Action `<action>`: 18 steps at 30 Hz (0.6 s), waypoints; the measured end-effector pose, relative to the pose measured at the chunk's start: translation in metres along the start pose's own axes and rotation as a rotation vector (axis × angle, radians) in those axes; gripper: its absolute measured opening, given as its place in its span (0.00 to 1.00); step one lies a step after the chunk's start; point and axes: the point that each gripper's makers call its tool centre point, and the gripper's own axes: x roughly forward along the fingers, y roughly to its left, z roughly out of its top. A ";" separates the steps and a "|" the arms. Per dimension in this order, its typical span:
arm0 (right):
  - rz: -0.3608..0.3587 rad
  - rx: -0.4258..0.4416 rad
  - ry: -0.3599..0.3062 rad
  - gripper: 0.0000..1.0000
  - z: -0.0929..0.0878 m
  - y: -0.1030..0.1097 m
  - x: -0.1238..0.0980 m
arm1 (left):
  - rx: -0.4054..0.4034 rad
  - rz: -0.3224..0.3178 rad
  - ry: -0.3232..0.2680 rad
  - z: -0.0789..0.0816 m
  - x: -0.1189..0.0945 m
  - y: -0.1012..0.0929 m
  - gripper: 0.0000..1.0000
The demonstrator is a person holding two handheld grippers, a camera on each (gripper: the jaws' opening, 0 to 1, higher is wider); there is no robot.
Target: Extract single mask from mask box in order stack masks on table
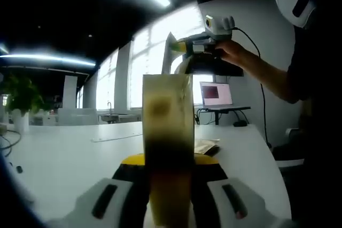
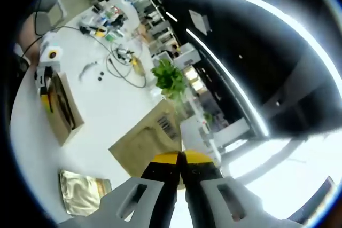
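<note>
So the left claw (image 1: 166, 159) is clamped around the mask box (image 1: 165, 126). It holds the box up on end above the white table (image 1: 64, 158), with the jaws on the two broad faces. In the right gripper view the same mask box (image 2: 65, 108) shows from above, dark opening toward the camera, with the left claw (image 2: 45, 86) at one end.

The right claw (image 1: 179, 46) sits up above the box top in a person's hand (image 1: 232, 52). Its jaws are pressed flat together in its own view (image 2: 180, 158). A pale thin strip, most likely the mask (image 1: 183, 68), curves from the box mouth up to that claw, so it looks pinched on the mask's edge. It's blown out by the window though, so not 100% on that.

Handling-wise, a mask is basically nothing: light, floppy, a bit slick, and it loves dragging the next one out with it. The best grip is probably right at a corner or on the top fold, just one layer deep. The box is thin card, so squeezing the broad sides hard could crush it and jam the stack.

There's also a cardboard box (image 2: 144, 140) and a foil packet (image 2: 80, 188) lying on the table below.
</note>
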 end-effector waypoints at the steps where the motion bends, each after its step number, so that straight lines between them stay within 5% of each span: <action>1: 0.001 -0.001 0.011 0.00 -0.005 0.002 0.001 | 0.000 0.000 0.000 0.000 0.000 0.000 0.31; 8: -0.005 -0.054 0.160 0.00 -0.051 0.012 0.007 | 0.001 0.001 0.002 0.000 0.000 0.000 0.31; 18: 0.047 0.028 0.198 0.00 -0.081 0.040 0.016 | 0.000 0.001 0.005 -0.001 0.000 0.000 0.31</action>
